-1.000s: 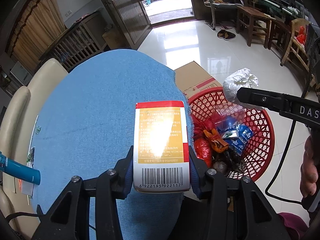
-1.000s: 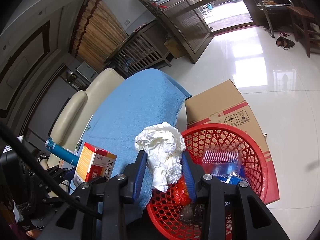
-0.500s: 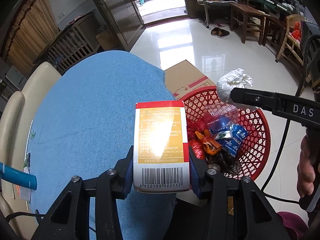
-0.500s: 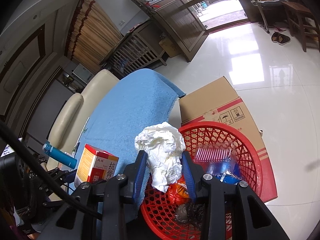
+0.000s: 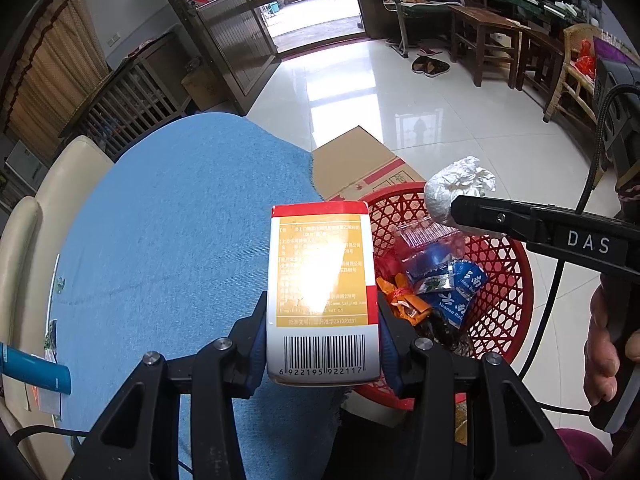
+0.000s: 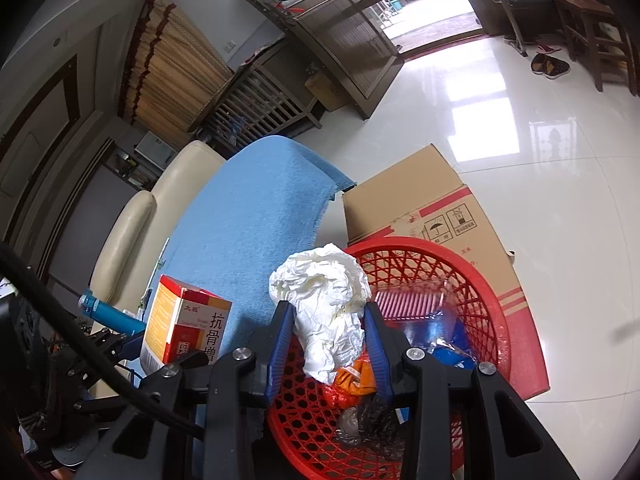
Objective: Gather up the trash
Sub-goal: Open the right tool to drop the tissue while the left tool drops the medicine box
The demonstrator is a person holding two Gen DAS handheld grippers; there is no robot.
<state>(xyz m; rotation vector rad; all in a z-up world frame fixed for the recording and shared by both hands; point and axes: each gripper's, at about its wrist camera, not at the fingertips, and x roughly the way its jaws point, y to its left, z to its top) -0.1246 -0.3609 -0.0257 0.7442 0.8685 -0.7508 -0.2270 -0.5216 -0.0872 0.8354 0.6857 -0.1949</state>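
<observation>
My left gripper (image 5: 322, 320) is shut on a red, orange and white medicine box (image 5: 322, 292), held over the right edge of the blue cloth (image 5: 172, 240). The box also shows in the right wrist view (image 6: 182, 324). My right gripper (image 6: 326, 324) is shut on a crumpled white paper ball (image 6: 324, 304), held above the red mesh basket (image 6: 472, 292). The ball (image 5: 456, 188) and the basket (image 5: 508, 280) show in the left wrist view too. The basket holds several wrappers and a clear plastic tray.
A cardboard box (image 6: 424, 196) lies on the tiled floor behind the basket. A cream sofa (image 6: 160, 196) lies under the blue cloth. A blue tube (image 5: 32, 368) sits at the cloth's left edge. Wooden chairs (image 5: 492, 36) stand far right.
Both grippers have moved right towards the basket, each keeping its hold. The paper ball now hangs further over the basket.
</observation>
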